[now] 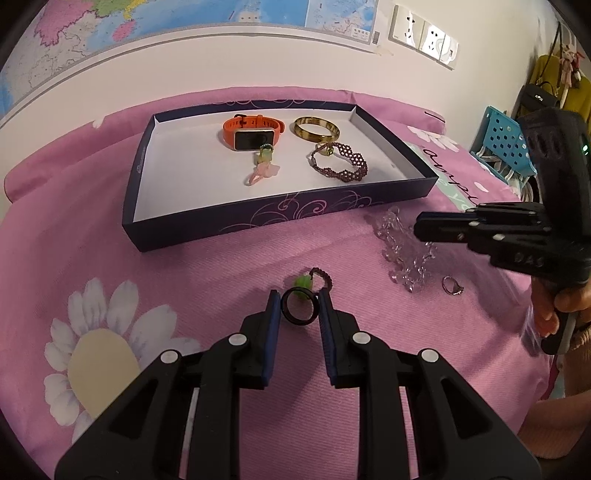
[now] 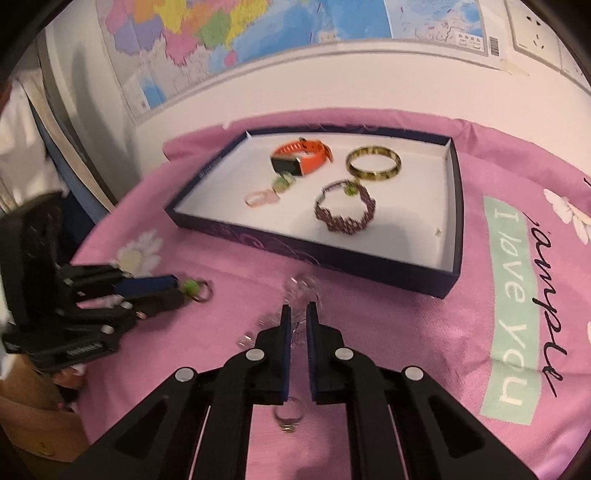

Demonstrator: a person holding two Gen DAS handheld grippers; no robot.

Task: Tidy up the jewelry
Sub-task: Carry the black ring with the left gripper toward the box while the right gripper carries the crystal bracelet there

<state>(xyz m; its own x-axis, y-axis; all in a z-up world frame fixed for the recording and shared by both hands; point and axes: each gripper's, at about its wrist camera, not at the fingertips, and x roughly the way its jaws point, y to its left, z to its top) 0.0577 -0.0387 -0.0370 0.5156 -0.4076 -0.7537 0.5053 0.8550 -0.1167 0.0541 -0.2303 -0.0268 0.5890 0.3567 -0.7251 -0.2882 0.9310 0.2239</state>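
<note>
On the pink bedspread, my left gripper (image 1: 298,297) is shut on a black ring (image 1: 286,317) held upright between its blue pads. Just beyond it lies a ring with a green bead (image 1: 303,282). To the right, my right gripper (image 1: 419,229) (image 2: 298,308) is shut on a clear bead bracelet (image 1: 400,258) (image 2: 301,288), which looks blurred. A silver ring (image 1: 452,286) (image 2: 288,417) lies beside that bracelet. The dark box tray (image 1: 258,218) (image 2: 332,258) holds an orange watch (image 1: 251,133), a gold bangle (image 1: 316,129), a purple beaded bracelet (image 1: 341,162) and small pink and green rings.
The bedspread (image 1: 221,280) ends against a white wall with a map (image 1: 184,18) and sockets (image 1: 424,33). A blue crate (image 1: 506,140) and hanging bags stand at the far right. A person's hand (image 1: 554,310) holds the right gripper. A cardboard box (image 2: 37,424) sits beside the bed.
</note>
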